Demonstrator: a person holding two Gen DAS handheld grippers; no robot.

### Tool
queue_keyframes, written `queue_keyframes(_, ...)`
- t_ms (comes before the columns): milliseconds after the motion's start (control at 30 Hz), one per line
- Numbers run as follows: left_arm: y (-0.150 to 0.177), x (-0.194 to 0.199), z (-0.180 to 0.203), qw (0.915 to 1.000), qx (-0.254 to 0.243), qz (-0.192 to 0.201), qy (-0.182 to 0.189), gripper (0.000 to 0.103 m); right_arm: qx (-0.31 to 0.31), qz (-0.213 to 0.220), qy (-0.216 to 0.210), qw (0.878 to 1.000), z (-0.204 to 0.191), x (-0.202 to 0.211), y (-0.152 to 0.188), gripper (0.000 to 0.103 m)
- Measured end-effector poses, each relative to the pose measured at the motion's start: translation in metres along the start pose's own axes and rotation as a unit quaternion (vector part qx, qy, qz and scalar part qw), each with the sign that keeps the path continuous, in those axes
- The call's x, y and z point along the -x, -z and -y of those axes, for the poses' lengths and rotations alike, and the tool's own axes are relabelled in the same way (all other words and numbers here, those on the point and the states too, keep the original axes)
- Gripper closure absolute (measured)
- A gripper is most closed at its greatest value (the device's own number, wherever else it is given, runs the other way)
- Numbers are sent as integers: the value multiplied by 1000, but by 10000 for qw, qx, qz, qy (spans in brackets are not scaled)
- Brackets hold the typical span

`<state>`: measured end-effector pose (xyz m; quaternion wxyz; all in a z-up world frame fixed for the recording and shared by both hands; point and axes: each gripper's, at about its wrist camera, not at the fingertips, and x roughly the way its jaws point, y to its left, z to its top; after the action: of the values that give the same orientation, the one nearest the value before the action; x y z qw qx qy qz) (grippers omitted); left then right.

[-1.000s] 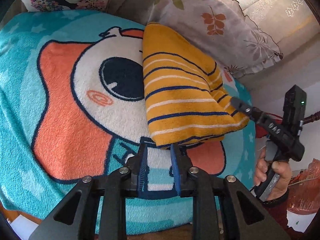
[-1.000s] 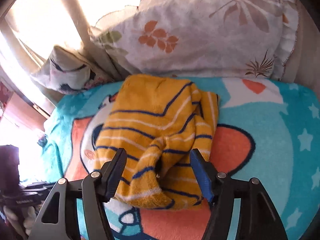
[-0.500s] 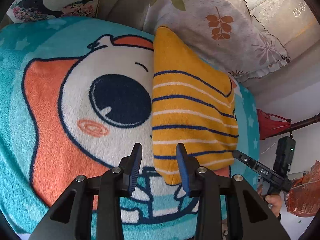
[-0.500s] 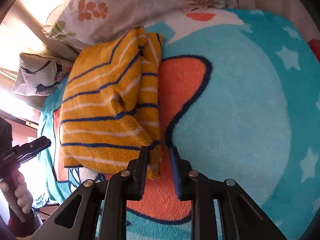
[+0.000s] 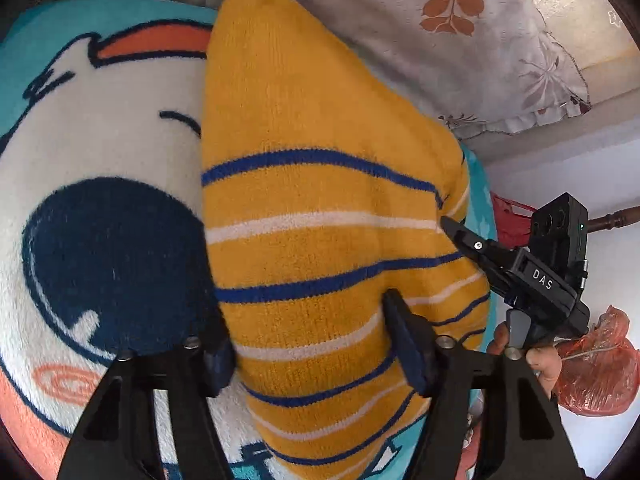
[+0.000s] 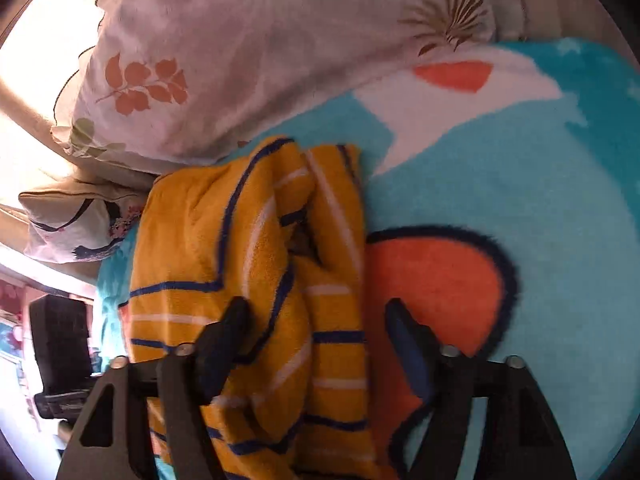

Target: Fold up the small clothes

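Spread across the bed is a turquoise cartoon blanket (image 5: 100, 140) with a big white face, a dark eye and orange patches, and a floral pillow (image 5: 460, 48) lies along its far edge.

From my left wrist camera, the yellow striped sweater (image 5: 312, 208) lies folded on the blanket, its far end touching the pillow and its near end running under my view. My left claw (image 5: 312, 344) has its jaws opening; they straddle the near part of the sweater, the left finger down at the garment's left edge, the right finger resting on the knit. I see no pinch of fabric between the pads. At the right, my right claw (image 5: 452, 226) points its tip at the sweater's right edge, with the person's hand (image 5: 536, 356) on its handle and a red plastic bag (image 5: 600, 360) behind it.

From my right wrist camera, the sweater (image 6: 256, 264) shows bunched folds along its right side, lying beside an orange patch of the blanket (image 6: 560, 240), with the pillow (image 6: 260, 48) beyond. My right claw (image 6: 316, 344) is opening too, the folded right edge sitting between its fingers without being clamped. A second, smaller printed pillow (image 6: 72, 224) lies at the left.
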<state>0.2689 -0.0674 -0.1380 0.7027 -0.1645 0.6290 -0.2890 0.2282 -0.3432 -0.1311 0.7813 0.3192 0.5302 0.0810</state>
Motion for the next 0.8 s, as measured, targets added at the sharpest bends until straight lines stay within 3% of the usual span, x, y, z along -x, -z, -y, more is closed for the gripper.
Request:
queue_keyframes(33, -2, 7, 1, 10000, 4, 16, 10, 63, -7, 50, 10, 10000, -5, 2, 0, 63)
queue_keyframes(67, -3, 17, 3, 10000, -14, 51, 42, 66, 2, 85, -145, 9999, -12, 7, -1, 71)
queue_keyframes(167, -6, 52, 19, 9983, -383, 335, -268, 67, 33, 300, -654, 9974, -27, 29, 2, 75)
queue_keyframes(233, -4, 68, 24, 9972, -482, 439, -369, 63, 61, 404, -739, 9964, -28, 35, 12, 75)
queue_keyframes(300, 0, 67, 20, 9971, -396, 355, -536, 56, 102, 265, -265, 9992, -22, 26, 21, 72)
queue_keyframes(367, 3, 56, 15, 9936, -368, 160, -1059, 56, 198, 160, 406, 9989, -16, 19, 29, 68)
queue_keyframes(400, 9, 52, 12, 9905, -347, 102, -1326, 56, 192, 233, 348, 9989, -16, 24, 31, 68)
queue_keyframes(500, 30, 63, 7, 9918, -219, 257, -1235, 56, 439, 820, 572, 9940, -38, 60, 39, 66)
queue_keyframes(600, 51, 77, 3, 9898, -11, 510, -1330, 56, 712, 1173, 151, 9904, -68, 84, 50, 66)
queue_keyframes(700, 71, 87, 0, 9865, 224, 741, -1443, 56, 1187, 928, -127, 9885, -94, 73, 65, 66)
queue_keyframes(800, 93, 98, 3, 9814, 252, 1012, -1612, 56, 1290, 359, 20, 9910, -91, 37, 74, 66)
